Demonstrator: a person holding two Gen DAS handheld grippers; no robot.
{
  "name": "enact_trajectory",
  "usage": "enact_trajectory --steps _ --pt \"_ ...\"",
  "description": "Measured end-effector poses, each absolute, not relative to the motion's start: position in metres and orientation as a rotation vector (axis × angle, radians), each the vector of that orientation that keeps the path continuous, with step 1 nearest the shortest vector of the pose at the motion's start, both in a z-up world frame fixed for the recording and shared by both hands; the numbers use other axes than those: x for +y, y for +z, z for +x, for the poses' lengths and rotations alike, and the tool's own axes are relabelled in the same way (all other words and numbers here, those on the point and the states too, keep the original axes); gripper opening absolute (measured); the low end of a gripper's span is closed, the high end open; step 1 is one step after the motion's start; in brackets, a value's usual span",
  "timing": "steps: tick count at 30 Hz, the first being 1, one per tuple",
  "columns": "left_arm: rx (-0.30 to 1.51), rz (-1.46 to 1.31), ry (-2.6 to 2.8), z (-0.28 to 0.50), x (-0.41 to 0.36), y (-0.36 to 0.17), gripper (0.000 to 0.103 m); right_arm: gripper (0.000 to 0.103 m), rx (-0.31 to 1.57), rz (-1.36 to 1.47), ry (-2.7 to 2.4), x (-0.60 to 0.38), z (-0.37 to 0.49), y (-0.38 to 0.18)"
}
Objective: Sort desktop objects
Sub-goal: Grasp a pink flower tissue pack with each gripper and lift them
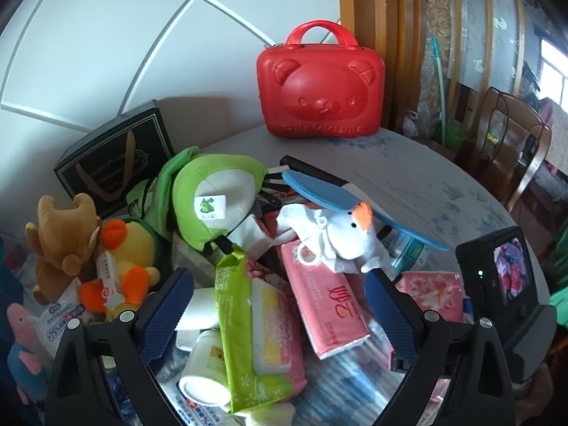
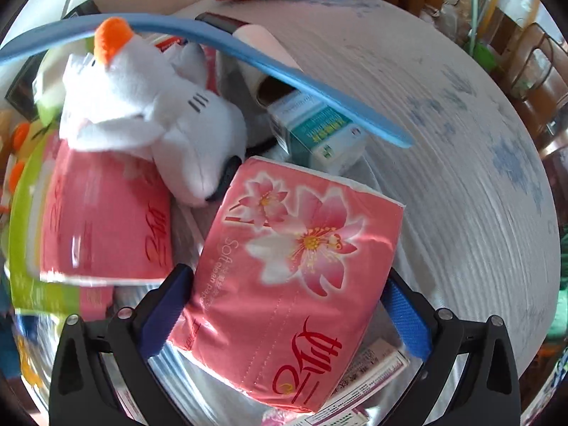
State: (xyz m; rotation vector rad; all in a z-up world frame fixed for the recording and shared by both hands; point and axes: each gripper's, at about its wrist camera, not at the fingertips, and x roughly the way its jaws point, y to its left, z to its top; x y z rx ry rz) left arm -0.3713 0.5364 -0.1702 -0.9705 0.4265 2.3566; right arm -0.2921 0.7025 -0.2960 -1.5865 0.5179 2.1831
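My right gripper (image 2: 284, 305) straddles a pink tissue pack (image 2: 294, 284) on the cluttered table (image 2: 461, 142).

The pack sits between my blue fingers (image 2: 406, 319), both touching its sides; its long axis runs away from me, tilted slightly right, flower end far. A white plush duck (image 2: 149, 106) lies just beside its far left corner. My left gripper (image 1: 280, 305) hangs wide open, empty, over a green wipes pack (image 1: 248, 319).
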Motion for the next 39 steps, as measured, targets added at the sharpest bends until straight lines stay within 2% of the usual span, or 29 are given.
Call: enact_trajectory --steps 2,16,19,26,27,28,29,30,31,33,34,36,39 --pt "0.444 -0.971 2.343 -0.371 0.544 -0.173 0.098 0.103 0.476 -1.632 2.208 0.706 -0.284 -0.297" --pt "0.607 -1.184 2.285 -0.386 0.587 -0.25 0.098 0.103 0.58 -1.585 2.184 0.723 -0.247 -0.308" --pt "0.689 -1.189 2.306 -0.388 0.595 -0.265 0.098 0.103 0.588 -1.576 2.183 0.725 -0.241 -0.311" --pt "0.639 -1.243 2.266 -0.388 0.601 -0.283 0.098 0.103 0.532 -1.523 2.154 0.721 -0.23 -0.316" --pt "0.634 -1.235 2.265 -0.386 0.599 -0.284 0.097 0.103 0.53 -1.512 2.155 0.721 -0.227 -0.316" --pt "0.632 -1.23 2.262 -0.384 0.597 -0.285 0.091 0.103 0.528 -1.507 2.164 0.722 -0.224 -0.318" --pt "0.625 -1.231 2.251 -0.383 0.595 -0.286 0.073 0.103 0.527 -1.504 2.175 0.723 -0.221 -0.319" --pt "0.597 -1.237 2.228 -0.381 0.592 -0.287 0.062 0.103 0.543 -1.506 2.182 0.725 -0.218 -0.319" --pt "0.58 -1.24 2.211 -0.38 0.59 -0.288 0.057 0.103 0.565 -1.51 2.188 0.728 -0.215 -0.318" --pt "0.589 -1.227 2.218 -0.374 0.586 -0.287 0.056 0.103 0.645 -1.542 2.178 0.734 -0.21 -0.321" --pt "0.586 -1.207 2.228 -0.37 0.582 -0.282 0.056 0.103 0.618 -1.534 2.192 0.732 -0.207 -0.319" --pt "0.579 -1.166 2.247 -0.362 0.574 -0.273 0.055 0.095 0.533 -1.504 2.229 0.727 -0.201 -0.313" --pt "0.57 -1.106 2.275 -0.351 0.562 -0.26 0.054 0.091 0.377 -1.407 2.311 0.713 -0.186 -0.292"
